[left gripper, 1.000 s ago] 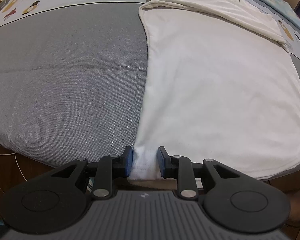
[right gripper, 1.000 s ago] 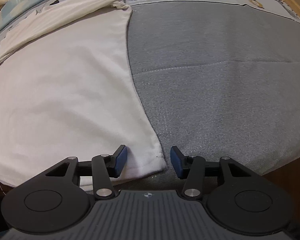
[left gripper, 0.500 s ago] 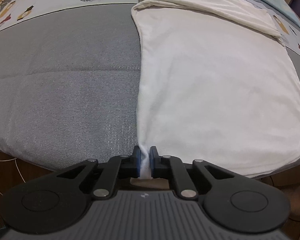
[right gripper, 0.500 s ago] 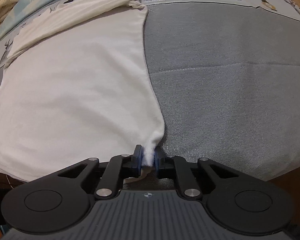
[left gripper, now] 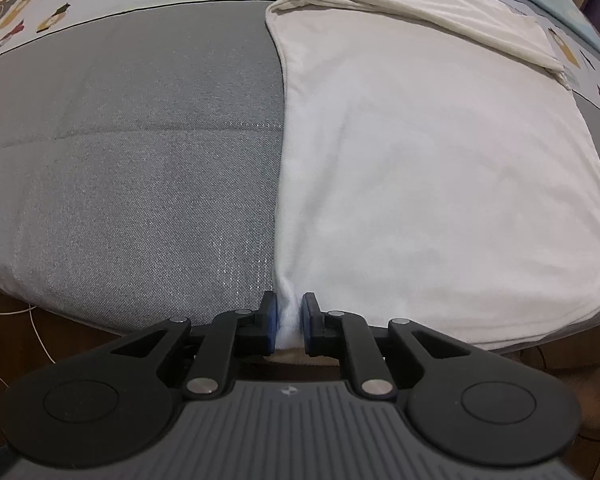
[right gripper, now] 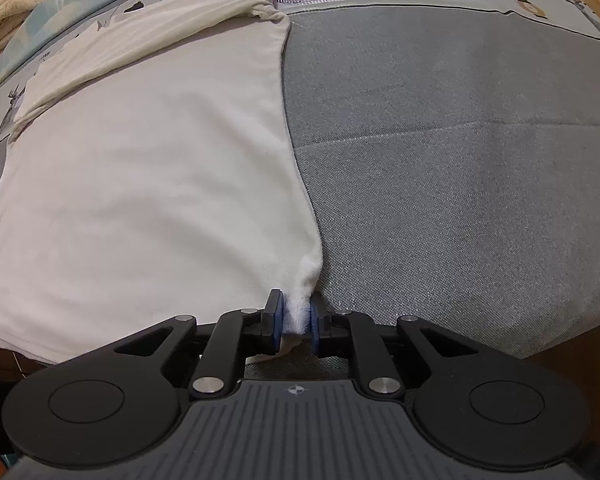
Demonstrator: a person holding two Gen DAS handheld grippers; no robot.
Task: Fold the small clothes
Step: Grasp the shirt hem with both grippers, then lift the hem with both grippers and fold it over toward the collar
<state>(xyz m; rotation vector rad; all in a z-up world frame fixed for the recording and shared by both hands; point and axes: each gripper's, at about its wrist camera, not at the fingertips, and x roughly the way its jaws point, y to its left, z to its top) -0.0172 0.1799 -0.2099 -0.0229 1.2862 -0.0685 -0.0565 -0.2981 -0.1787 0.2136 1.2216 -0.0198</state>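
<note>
A white T-shirt (left gripper: 420,160) lies flat on a grey bed cover (left gripper: 140,160), its sleeves folded in across the far end. My left gripper (left gripper: 288,314) pinches the shirt's near-left hem corner between its blue pads; its jaws are opening slightly, with the cloth still pressed between them. In the right wrist view the same T-shirt (right gripper: 140,180) fills the left half. My right gripper (right gripper: 296,314) pinches the near-right hem corner, bunched between the pads; its jaws are likewise opening a little around the cloth.
The grey cover (right gripper: 460,160) meets a patterned sheet (left gripper: 100,0) at the far side. The bed's near edge drops to a wooden floor with a white cable (left gripper: 32,320). A cream blanket pile (right gripper: 4,8) lies at the far left.
Both grippers, open around the hem corners a second ago, have closed onto them. The cloth at each corner is now bunched between the pads.
</note>
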